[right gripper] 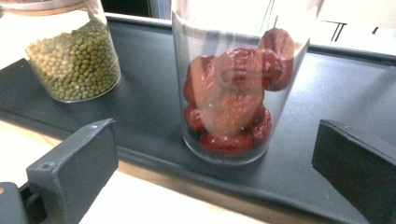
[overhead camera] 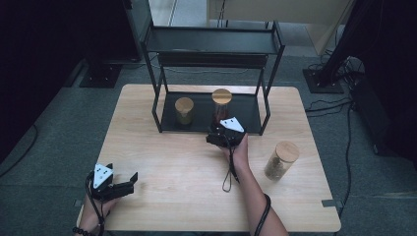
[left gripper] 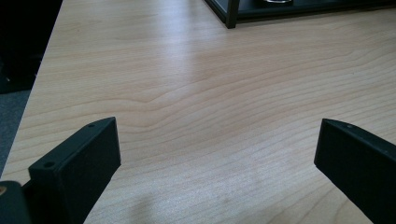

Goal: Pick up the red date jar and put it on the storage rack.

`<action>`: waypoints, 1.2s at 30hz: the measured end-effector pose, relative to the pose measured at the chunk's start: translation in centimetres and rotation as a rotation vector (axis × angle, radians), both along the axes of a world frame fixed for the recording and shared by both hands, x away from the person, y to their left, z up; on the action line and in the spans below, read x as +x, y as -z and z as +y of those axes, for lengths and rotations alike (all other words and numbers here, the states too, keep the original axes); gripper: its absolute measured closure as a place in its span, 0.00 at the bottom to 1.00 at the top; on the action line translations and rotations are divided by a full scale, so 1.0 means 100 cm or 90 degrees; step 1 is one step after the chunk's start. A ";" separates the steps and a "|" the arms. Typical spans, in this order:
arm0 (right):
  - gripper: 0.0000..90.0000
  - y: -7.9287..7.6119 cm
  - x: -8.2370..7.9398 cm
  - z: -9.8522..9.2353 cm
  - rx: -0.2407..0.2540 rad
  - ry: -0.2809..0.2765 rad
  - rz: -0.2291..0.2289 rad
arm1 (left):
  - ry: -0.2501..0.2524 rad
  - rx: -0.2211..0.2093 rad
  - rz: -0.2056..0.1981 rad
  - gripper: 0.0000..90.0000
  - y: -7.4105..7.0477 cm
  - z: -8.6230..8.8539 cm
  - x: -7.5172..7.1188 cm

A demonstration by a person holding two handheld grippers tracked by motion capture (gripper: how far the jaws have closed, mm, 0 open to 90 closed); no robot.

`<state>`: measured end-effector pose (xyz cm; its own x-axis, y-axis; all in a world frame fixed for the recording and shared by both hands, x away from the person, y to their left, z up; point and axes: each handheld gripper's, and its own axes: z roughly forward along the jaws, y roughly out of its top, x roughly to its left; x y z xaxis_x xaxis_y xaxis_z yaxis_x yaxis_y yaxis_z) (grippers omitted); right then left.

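Jar of red dates (right gripper: 232, 100): a tall clear glass cylinder with a wooden lid, standing upright on the black lower tray (right gripper: 327, 88) of the metal shelf rack (overhead camera: 211, 44). Its long axis is vertical. In the right gripper view it sits directly ahead of the right gripper (right gripper: 215, 163), centred between the two black jaws and just beyond their tips. The jaws stand wide apart, wider than the jar body, and hold nothing. No contact with the glass is visible.

In the high view the same jar (overhead camera: 221, 105) stands just forward of the right gripper (overhead camera: 222, 137), which rests at the front edge of the tray. The approach line therefore runs straight forward from the tool, level with the lower half of the jar.

To the left of the right gripper's line, also on the tray, stands a shorter jar of green mung beans (right gripper: 72, 58); it is apart from the date jar, with bare tray between them. To the right of the tool, off the rack and on the wooden table (overhead camera: 187, 172), stands a third jar with pale contents (overhead camera: 280, 160).

The left gripper (overhead camera: 123, 183) lies well apart, at the near left corner of the table. Its jaws are also spread wide and empty over bare wood (left gripper: 210, 93). The right hand is judged the nearer by far.
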<state>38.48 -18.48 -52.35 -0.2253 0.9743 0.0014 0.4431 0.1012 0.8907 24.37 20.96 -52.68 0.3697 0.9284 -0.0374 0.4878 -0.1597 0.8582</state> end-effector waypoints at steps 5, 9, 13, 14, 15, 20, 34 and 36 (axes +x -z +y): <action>0.00 0.000 -0.012 0.000 -0.011 -0.012 -0.004 | 0.003 0.002 0.003 0.00 0.000 0.000 0.000; 0.00 0.000 -0.021 -0.002 -0.012 -0.017 -0.003 | 0.002 0.003 0.003 0.00 0.000 0.000 0.001; 0.00 -0.001 -0.030 -0.006 0.005 -0.014 -0.005 | 0.002 0.004 0.003 0.00 0.000 0.000 0.001; 0.00 -0.001 -0.032 -0.007 0.008 -0.013 -0.005 | 0.002 0.004 0.004 0.00 0.000 0.000 0.001; 0.00 -0.001 -0.034 -0.008 0.010 -0.012 -0.007 | 0.002 0.003 0.004 0.00 0.000 0.000 0.001; 0.00 -0.001 -0.041 -0.009 0.005 -0.015 -0.010 | 0.001 0.001 0.004 0.00 0.000 0.000 0.001; 0.00 -0.001 -0.059 -0.009 0.000 -0.015 -0.014 | 0.002 -0.001 0.004 0.00 0.000 0.000 0.001; 0.00 -0.001 -0.062 -0.009 0.001 -0.015 -0.016 | 0.002 -0.002 0.004 0.00 0.000 0.000 0.001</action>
<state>32.26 -19.39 -52.22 -0.2489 0.9685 -0.0026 0.4179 0.1098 0.9019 24.46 20.99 -52.69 0.3722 0.9272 -0.0428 0.4932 -0.1585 0.8554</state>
